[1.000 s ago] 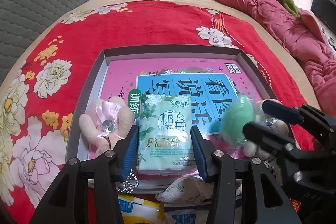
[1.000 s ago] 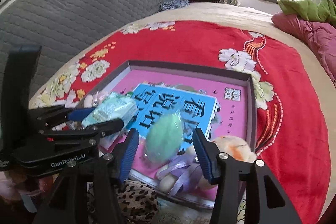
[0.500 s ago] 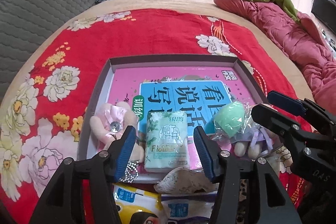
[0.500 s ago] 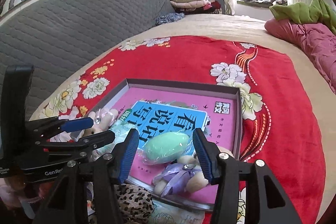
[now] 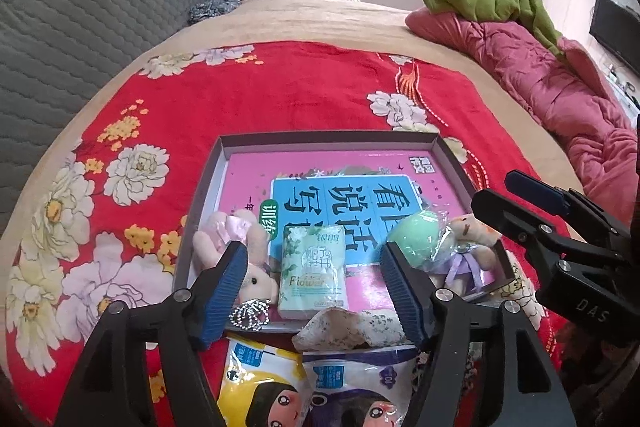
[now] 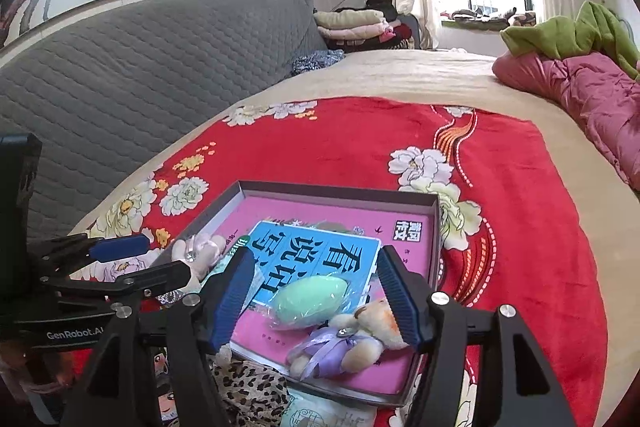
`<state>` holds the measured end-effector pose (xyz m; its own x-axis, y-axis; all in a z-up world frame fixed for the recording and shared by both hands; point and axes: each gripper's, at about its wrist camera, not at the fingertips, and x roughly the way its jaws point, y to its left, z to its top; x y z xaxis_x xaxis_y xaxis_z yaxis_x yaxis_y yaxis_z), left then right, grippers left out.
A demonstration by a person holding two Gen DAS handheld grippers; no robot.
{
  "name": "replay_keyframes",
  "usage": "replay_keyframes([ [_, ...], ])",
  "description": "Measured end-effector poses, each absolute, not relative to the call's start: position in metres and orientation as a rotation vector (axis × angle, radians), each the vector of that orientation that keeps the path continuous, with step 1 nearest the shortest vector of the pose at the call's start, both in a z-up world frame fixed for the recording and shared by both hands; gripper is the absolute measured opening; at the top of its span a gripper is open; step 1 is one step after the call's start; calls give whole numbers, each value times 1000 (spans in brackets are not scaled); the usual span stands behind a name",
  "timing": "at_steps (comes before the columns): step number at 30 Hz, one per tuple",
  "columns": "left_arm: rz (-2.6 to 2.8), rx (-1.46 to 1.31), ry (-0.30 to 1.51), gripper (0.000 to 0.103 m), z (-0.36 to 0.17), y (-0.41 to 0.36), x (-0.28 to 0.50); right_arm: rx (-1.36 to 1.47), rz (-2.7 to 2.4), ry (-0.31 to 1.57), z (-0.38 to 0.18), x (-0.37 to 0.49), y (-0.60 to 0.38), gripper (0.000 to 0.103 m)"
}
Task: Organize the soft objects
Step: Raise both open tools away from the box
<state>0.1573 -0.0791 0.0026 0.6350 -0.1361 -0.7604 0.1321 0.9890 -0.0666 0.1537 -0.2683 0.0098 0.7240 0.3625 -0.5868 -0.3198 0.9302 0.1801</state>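
A grey tray [image 5: 208,183] [image 6: 434,227] on the red floral blanket holds pink and blue books. On them lie a green tissue pack [image 5: 313,277], a pink plush rabbit [image 5: 236,239] [image 6: 200,251], a green sponge egg in plastic [image 5: 414,235] [image 6: 312,301] and a small bear in a purple dress [image 5: 468,259] [image 6: 344,345]. My left gripper [image 5: 312,291] is open and empty, above the tray's near edge and the tissue pack. My right gripper [image 6: 316,295] is open and empty, held over the egg and bear.
Near the tray's front edge lie a floral fabric piece [image 5: 352,327], cartoon-printed packets [image 5: 264,387] and a leopard-print item [image 6: 252,387]. A grey quilted headboard [image 5: 80,27] stands left. A pink quilt [image 5: 560,83] with a green cloth lies at right.
Both grippers have pulled back and up from the tray. The left one has let go of the tissue pack, the right one of the green egg; both items now lie in the tray.
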Motion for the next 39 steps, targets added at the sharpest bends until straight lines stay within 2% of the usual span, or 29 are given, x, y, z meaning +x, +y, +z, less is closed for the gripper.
replay_keyframes([
  [10,-124,-19,835,72,20,-66,142,66,364,604,24,144,-276,68],
  [25,-54,-35,821,73,35,-27,107,78,371,537,39,125,-286,68],
  [39,-70,-24,805,73,48,-27,80,41,351,496,39,84,-291,68],
])
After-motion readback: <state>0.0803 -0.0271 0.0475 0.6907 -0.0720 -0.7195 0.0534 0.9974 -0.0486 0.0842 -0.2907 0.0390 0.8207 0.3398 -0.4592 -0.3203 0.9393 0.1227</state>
